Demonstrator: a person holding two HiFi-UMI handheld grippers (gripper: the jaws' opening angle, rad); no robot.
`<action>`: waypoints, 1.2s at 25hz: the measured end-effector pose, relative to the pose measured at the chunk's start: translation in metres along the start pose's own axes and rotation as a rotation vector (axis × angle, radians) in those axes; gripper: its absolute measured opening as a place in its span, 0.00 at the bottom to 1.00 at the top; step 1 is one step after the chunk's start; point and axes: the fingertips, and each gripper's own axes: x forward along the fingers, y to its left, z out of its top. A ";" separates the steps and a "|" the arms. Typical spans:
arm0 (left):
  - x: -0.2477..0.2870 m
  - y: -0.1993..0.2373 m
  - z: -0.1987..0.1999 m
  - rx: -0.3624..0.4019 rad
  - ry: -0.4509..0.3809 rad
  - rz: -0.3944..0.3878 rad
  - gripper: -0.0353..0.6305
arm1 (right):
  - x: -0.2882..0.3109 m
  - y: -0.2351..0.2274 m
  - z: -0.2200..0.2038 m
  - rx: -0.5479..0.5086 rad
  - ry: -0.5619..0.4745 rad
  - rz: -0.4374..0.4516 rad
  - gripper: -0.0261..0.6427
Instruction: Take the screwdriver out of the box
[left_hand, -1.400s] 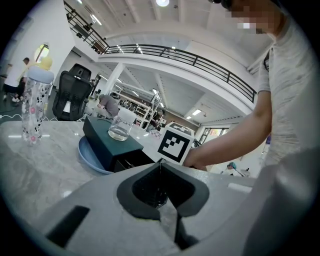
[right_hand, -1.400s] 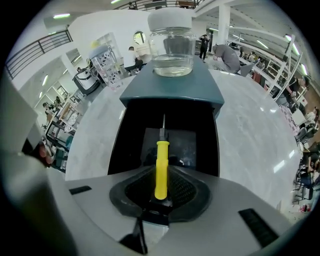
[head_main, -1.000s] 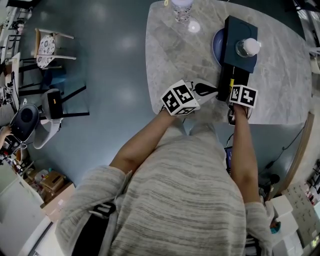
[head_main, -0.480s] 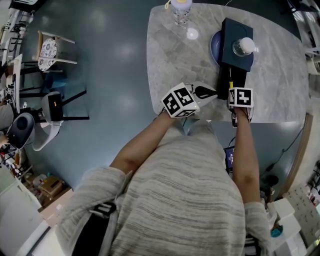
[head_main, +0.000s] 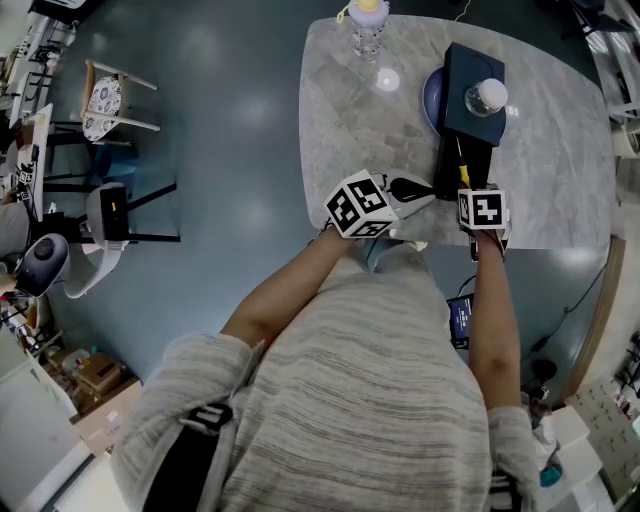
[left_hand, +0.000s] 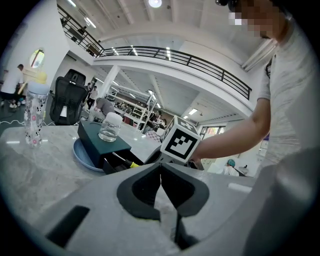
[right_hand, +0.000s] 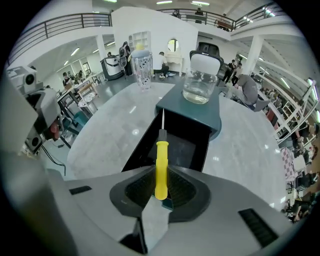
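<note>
1. Screwdriver (right_hand: 161, 167) is held in our right tongs (right_hand: 161, 186). Both pads are clamped on the lower part of its yellow handle, and the thin metal shaft points away from us toward the box (right_hand: 190, 112).
2. We see the box as a dark teal block on the grey marbled table (head_main: 360, 120), with its black drawer (right_hand: 175, 145) pulled out toward us. The screwdriver hangs over that open drawer, and we cannot tell whether its tip touches anything inside.
3. From the head view, the right tongs are at the drawer's near end, close to the table's front edge. A little of the yellow handle shows just beyond the marker cube.
4. Our left tongs (left_hand: 160, 172) are closed, pad against pad, with nothing between them.
5. From the head view, the left tongs are just beside the drawer's left side, low over the table and apart from the screwdriver.
6. We see a clear glass jar (right_hand: 200, 85) with a white lid standing upright on top of the box.
7. A blue plate (head_main: 431, 92) lies under the box, and its rim shows on the box's left side.
8. A patterned bottle (head_main: 367, 25) with a yellow cap stands upright near the table's far edge, left of the box and apart from it.
</note>
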 end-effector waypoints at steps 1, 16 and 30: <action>-0.001 0.000 0.000 -0.009 -0.005 0.001 0.08 | -0.003 0.000 0.003 0.006 -0.026 0.004 0.14; -0.014 -0.007 0.015 0.040 0.009 0.027 0.08 | -0.071 0.018 0.082 0.344 -0.535 0.255 0.14; -0.053 -0.022 0.066 0.161 -0.073 0.066 0.08 | -0.179 0.054 0.143 0.270 -0.895 0.370 0.14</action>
